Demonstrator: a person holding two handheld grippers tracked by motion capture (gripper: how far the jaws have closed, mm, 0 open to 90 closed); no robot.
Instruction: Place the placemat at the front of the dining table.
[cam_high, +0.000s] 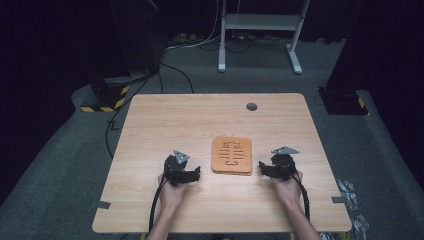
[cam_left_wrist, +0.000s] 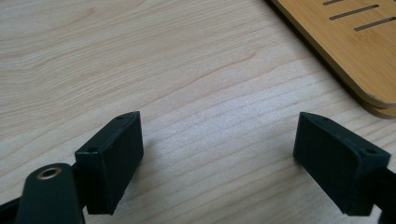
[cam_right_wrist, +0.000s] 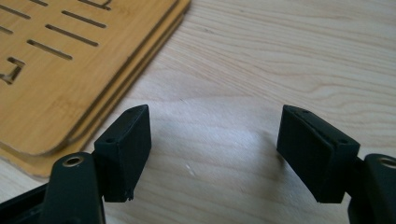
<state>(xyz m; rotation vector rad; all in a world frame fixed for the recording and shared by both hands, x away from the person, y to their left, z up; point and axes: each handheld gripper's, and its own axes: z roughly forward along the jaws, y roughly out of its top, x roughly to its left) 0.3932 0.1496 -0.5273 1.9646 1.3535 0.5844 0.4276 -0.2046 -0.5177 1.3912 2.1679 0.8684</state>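
A small stack of orange-brown wooden boards (cam_high: 231, 155) with slots cut in the top one lies flat on the light wooden table (cam_high: 200, 120), near its front middle. My left gripper (cam_high: 196, 173) rests low over the table just left of the stack, open, with bare tabletop between its jaws (cam_left_wrist: 219, 149); the stack's rounded corner (cam_left_wrist: 355, 51) shows at the upper right of that view. My right gripper (cam_high: 261, 168) sits just right of the stack, open and holding nothing (cam_right_wrist: 215, 140); the stack's corner (cam_right_wrist: 65, 79) lies beside its left jaw.
A round grey grommet (cam_high: 251, 106) sits in the table near its far edge. Grey tape tabs (cam_high: 100, 204) mark the front corners. Beyond the table stand a white desk frame (cam_high: 260, 30), cables and dark equipment on grey carpet.
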